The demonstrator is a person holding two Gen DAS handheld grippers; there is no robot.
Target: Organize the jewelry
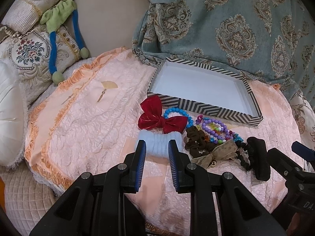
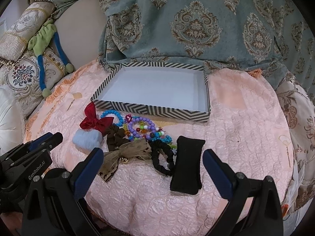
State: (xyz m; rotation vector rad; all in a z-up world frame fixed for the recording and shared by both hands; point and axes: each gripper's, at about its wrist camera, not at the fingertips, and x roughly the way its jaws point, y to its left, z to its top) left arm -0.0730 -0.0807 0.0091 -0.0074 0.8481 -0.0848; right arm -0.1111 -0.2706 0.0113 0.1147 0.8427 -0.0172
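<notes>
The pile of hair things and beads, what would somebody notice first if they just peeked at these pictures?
Probably the shiny red bow, bright against the pink quilted cover, with the purple bead bracelet and blue bead bracelet tangled beside it. Behind the pile sits the zigzag-striped box, white inside and empty. Up close, the left gripper has its jaws either side of the fluffy light blue scrunchie.

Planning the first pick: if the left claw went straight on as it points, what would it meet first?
Most likely the light blue fuzzy scrunchie, lying right between and ahead of the left claw; whether they already touch is unclear.
</notes>
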